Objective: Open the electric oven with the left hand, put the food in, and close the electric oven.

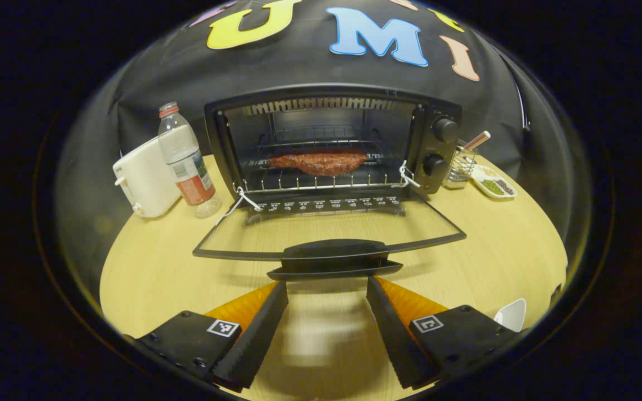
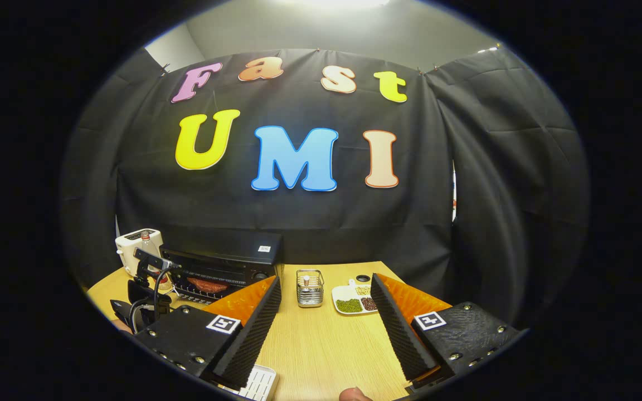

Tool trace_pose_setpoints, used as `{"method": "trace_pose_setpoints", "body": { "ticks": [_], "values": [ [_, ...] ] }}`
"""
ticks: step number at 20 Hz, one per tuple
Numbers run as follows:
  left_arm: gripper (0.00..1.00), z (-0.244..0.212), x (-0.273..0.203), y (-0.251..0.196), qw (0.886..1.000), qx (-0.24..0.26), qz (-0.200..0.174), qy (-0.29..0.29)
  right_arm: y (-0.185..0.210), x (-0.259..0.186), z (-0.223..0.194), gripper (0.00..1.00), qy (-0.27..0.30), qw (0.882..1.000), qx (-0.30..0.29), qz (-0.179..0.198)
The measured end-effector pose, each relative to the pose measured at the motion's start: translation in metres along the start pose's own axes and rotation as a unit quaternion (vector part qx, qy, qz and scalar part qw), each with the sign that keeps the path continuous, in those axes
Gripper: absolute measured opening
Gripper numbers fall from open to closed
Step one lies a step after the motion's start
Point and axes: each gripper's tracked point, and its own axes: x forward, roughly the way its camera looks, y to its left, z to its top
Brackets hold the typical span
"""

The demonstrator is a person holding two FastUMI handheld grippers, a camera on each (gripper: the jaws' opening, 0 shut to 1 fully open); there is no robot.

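Food (image 1: 319,161) on oven (image 1: 332,145) rack, beyond released left tongs (image 1: 326,312), right tongs (image 2: 325,323) released

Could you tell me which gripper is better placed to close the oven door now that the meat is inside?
Left. The left gripper is open and lined up just below the door handle. The right gripper is open over bare table, off to the oven's side.

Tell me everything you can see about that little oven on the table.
The electric oven is a small black box standing at the back of the wooden table. Its glass door is swung fully down, handle toward the left gripper. Inside, a reddish-brown piece of food lies on a wire rack. Two round knobs sit on its right. A plastic bottle stands beside it.
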Motion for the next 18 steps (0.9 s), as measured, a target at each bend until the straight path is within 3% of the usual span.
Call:
{"method": "trace_pose_setpoints", "body": {
  "ticks": [3,6,8,18],
  "values": [
    [1.0,0.01,-0.01,0.0,1.0,-0.004,0.0,-0.019,0.007,0.001,0.0,0.98,0.001,1.0,-0.001,0.01],
    [0.91,0.014,-0.009,-0.001,1.0,-0.008,-0.002,-0.023,0.01,0.004,-0.002,0.98,0.003,1.0,-0.003,0.015],
    [1.0,0.019,-0.012,0.0,1.0,-0.011,-0.003,-0.027,0.011,0.004,-0.002,0.98,0.004,1.0,-0.004,0.017],
    [0.97,0.084,-0.038,0.004,0.994,0.01,0.002,-0.11,0.014,0.009,-0.004,0.98,0.008,1.0,-0.004,0.014]
  ]
}}
